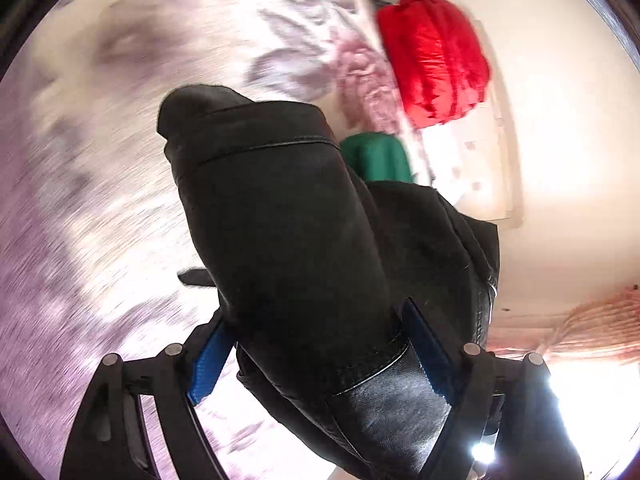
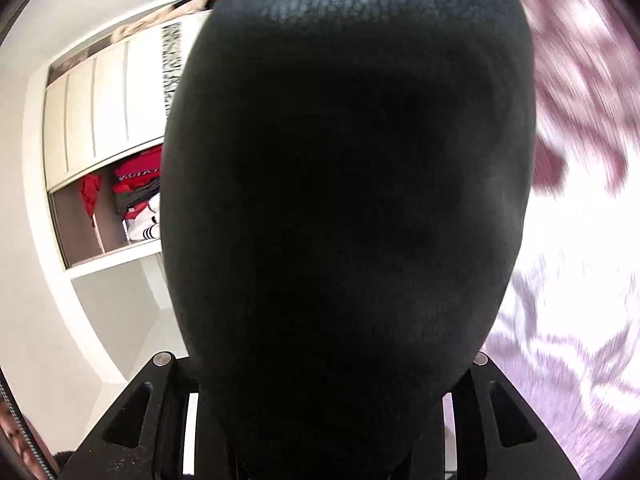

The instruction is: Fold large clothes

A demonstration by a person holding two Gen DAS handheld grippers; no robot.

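A black leather jacket [image 1: 288, 216] hangs between my left gripper's [image 1: 320, 344] blue-padded fingers [image 1: 210, 364], which are shut on it above a floral bedspread [image 1: 100, 140]. In the right wrist view the same black leather [image 2: 348, 200] fills the middle of the frame, right against the lens. It runs down between the black arms of my right gripper [image 2: 320, 420], which is shut on it; the fingertips are hidden behind the leather.
A red puffy garment [image 1: 434, 56], a pink fluffy one [image 1: 366, 80] and a green one [image 1: 378, 158] lie on the bed near a white wall. An open wardrobe [image 2: 104, 152] with stacked clothes stands to the left in the right wrist view.
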